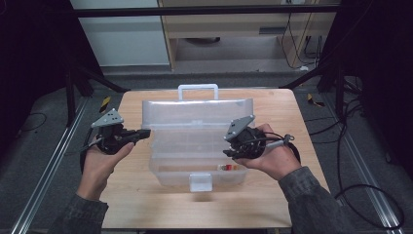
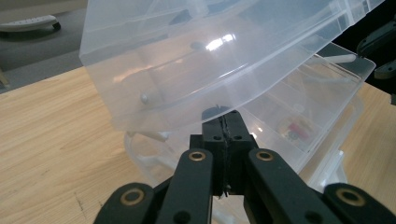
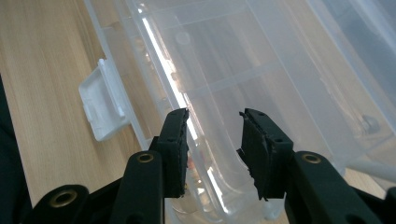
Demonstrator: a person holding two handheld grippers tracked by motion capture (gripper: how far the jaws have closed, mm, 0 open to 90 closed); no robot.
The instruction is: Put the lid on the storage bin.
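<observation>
The storage box (image 1: 195,141) is clear, glossy, smooth plastic; the table (image 1: 272,105) is matt pale wood grain; the gripper pads (image 3: 261,149) are rough black rubber.

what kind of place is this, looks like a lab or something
Probably a lab or recording workspace, not a home: a small wooden table stands alone on grey floor, flanked by metal floor rails, with loose cables trailing about and dark frame struts behind it.

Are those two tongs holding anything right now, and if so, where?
Neither holds anything. The left tongs are shut on nothing beside the clear plastic box's left end. The right tongs stand open above its front edge.
</observation>
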